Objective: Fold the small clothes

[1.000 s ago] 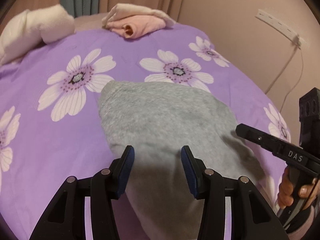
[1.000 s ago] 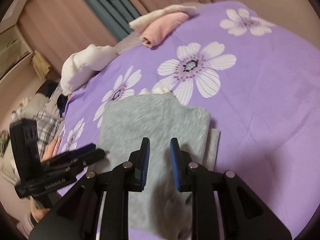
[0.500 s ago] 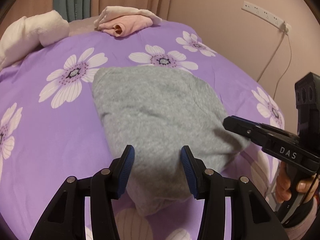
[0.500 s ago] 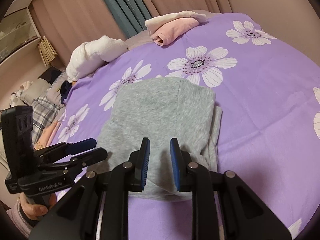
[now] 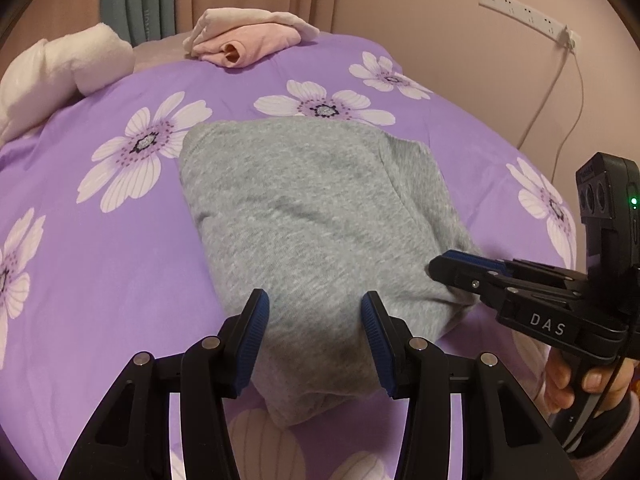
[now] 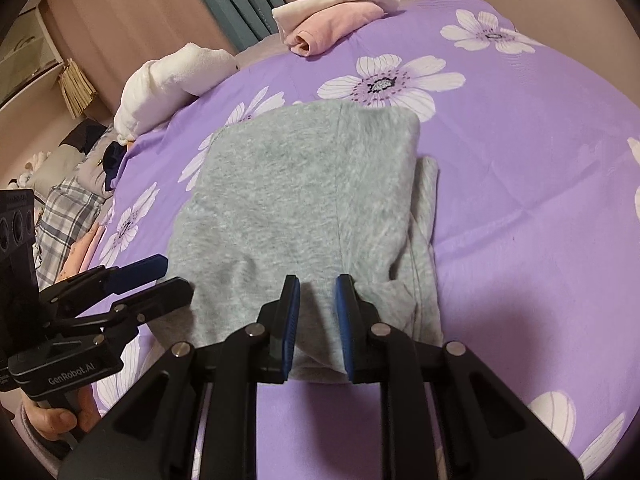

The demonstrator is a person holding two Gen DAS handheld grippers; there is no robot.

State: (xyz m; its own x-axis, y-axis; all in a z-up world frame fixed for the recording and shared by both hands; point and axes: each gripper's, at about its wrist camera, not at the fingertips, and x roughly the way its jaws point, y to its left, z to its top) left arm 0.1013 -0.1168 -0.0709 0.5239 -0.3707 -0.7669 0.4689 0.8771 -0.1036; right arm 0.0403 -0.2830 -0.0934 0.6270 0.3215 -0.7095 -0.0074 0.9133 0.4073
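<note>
A grey folded garment lies on the purple flowered bedspread. My left gripper hovers over the garment's near edge, open, with grey cloth showing between its blue pads but not pinched. From the right wrist view it sits at the garment's left side. My right gripper is over the near right part of the grey garment. Its jaws are closing to a narrow gap, and the cloth lies under and between them without a clear pinch. In the left wrist view its tips touch the garment's right edge.
A folded pink and cream garment lies at the far edge of the bed, and a white bundle lies at the far left. A power strip with a cable hangs on the wall at right. Plaid cloth lies beside the bed.
Both grippers have drawn back toward the garment's near edge, which now shows in both views. The gap between the right jaws has narrowed a little. The left jaws are unchanged.
</note>
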